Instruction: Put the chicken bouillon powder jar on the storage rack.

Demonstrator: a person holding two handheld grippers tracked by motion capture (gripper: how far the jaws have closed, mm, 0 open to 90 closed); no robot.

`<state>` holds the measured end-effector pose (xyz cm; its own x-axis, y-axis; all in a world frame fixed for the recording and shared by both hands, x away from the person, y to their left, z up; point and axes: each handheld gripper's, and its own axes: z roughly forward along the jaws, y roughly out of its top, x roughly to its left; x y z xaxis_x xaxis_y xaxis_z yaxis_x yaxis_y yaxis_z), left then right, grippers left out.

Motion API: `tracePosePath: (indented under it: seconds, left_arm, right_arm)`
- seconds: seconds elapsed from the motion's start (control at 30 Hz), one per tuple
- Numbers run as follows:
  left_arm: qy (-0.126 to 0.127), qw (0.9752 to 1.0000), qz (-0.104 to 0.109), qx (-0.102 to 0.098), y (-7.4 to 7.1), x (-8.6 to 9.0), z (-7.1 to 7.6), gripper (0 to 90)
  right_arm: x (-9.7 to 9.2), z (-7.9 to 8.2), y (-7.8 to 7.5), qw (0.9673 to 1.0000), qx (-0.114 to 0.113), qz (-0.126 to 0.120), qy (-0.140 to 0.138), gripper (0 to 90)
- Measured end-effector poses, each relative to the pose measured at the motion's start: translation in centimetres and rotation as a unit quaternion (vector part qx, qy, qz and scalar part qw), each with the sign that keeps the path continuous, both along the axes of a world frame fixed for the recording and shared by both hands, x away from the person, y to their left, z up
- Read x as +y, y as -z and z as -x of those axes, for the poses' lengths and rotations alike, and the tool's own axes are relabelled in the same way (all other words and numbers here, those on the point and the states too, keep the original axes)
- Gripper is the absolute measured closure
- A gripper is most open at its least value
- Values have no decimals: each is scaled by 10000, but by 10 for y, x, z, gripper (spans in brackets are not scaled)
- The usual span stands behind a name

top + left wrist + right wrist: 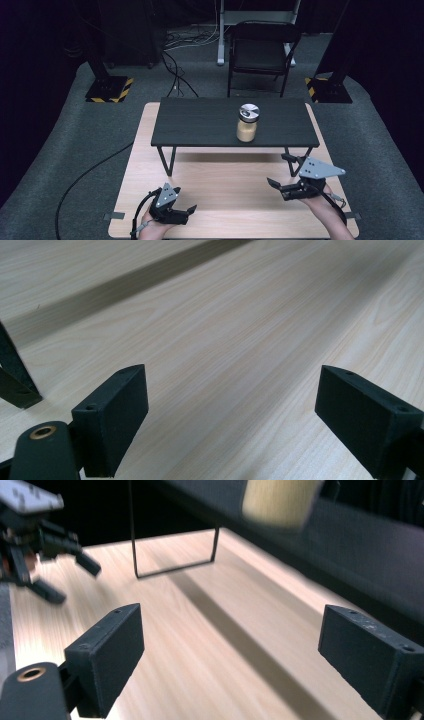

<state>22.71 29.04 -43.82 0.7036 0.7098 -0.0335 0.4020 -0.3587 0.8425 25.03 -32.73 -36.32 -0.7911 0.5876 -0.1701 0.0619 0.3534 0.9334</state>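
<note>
Low in the frame of the high view, the left gripper (187,210) sits at lower left over the pale wooden board (220,200), jaws spread wide and empty. Toward lower right, the right gripper (280,170) is likewise wide and empty, seemingly poised before any reach. Above them, right of centre, a jar (247,123) with a silver lid stands upright on the black low table (200,122), well apart from both. No writing is legible.

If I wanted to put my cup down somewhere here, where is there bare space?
The black shelf is bare left of the jar, with a shorter strip on its right. The light wooden tabletop lies open between the left gripper and the right gripper. Only the jar's spot is taken.
</note>
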Motion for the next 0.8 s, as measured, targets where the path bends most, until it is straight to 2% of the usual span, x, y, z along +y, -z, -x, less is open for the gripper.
tracePosePath:
  seconds: [0.13, 0.23, 0.27, 0.3, 0.47, 0.6, 0.7, 0.8]
  left_arm:
    - [-3, 10000, -7, -4, 0, 0, 0, 136]
    - [-5, 10000, -6, 7, 0, -1, 0, 136]
    - [-5, 10000, -6, 7, 0, -1, 0, 136]
    - [-7, 10000, -25, -1, 0, -1, 1, 136]
    - [-25, 10000, -3, -15, 0, -1, 1, 136]
    - [-19, 10000, -8, -30, -1, -1, 1, 136]
    - [-3, 10000, -6, -41, -1, -1, 1, 136]
    - [7, 10000, -22, -32, -1, -1, 1, 137]
  right_arm:
    - [-11, 17, 25, 9999, -44, 96, 114, 106]
    - [-19, 25, 44, 9997, 42, 28, 243, 100]
    - [-19, 25, 44, 9997, 42, 28, 243, 100]
    - [-22, 28, 54, 9994, 129, 6, 330, 95]
    - [-27, 37, 82, 9984, 119, -104, 548, 80]
    - [-26, 42, 89, 9979, 186, 115, 605, 79]
    - [-22, 41, 89, 9972, 172, 364, 631, 69]
    - [-22, 40, 90, 9969, 222, 360, 657, 69]
